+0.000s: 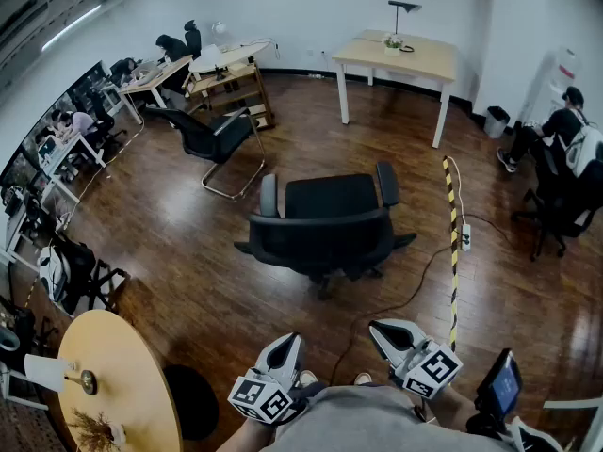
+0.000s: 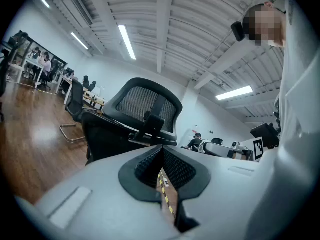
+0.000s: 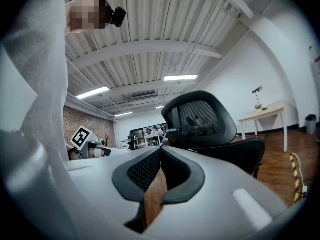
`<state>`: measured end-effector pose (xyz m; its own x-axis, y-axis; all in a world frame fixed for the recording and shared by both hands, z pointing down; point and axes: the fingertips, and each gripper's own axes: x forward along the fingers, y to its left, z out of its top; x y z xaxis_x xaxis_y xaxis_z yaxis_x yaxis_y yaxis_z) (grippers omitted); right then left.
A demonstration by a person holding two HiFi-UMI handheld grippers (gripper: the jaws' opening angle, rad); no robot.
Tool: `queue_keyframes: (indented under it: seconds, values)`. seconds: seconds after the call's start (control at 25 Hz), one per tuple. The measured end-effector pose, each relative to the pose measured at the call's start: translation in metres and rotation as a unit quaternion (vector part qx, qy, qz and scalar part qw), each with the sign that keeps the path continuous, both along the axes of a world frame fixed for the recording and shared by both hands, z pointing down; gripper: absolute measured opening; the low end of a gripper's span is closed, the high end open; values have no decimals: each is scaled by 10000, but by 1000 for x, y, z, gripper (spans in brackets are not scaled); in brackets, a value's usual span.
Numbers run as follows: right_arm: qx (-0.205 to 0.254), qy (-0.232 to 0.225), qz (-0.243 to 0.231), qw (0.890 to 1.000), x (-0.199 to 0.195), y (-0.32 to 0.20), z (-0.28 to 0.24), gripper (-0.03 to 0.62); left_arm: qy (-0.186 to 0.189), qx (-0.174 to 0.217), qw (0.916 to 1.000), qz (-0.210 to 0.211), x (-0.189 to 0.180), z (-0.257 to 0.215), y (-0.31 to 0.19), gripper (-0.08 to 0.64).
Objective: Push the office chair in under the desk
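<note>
A black office chair with mesh back and grey armrests stands mid-room on the wood floor, its back toward me. The light wooden desk stands well beyond it by the far wall. My left gripper and right gripper are held low near my body, both shut and empty, a short way behind the chair and apart from it. In the left gripper view the chair's back rises ahead of the closed jaws. The right gripper view shows the chair's back with the desk to the right.
A yellow-black cable cover runs along the floor right of the chair. A second black chair stands at the left. A round wooden table is at my near left. People sit at desks far left and at the right.
</note>
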<state>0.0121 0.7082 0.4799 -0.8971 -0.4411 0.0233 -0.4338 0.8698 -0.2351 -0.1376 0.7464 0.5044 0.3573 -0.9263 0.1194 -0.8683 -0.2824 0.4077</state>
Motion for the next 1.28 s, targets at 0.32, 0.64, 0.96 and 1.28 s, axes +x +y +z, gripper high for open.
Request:
queue_keyframes:
  seconds: [0.32,0.64,0.96,1.28]
  values:
    - [413,56,16,9991,5,-33,-18,0,-347,321,9988,-86,-6,-32,-31,3]
    - [742,225,315,9965,-11,-79,-38,0,-482,689,9964,73,-36,-58,-76,3]
    - [754,447,976,9914,-32,-129,-45,0,-407,749,9942,649,-73,-68,-141,3]
    - [722,594,1449,9850,-40,-150,-49,0,-263,667,9905,1178,-79,-70,-168,3]
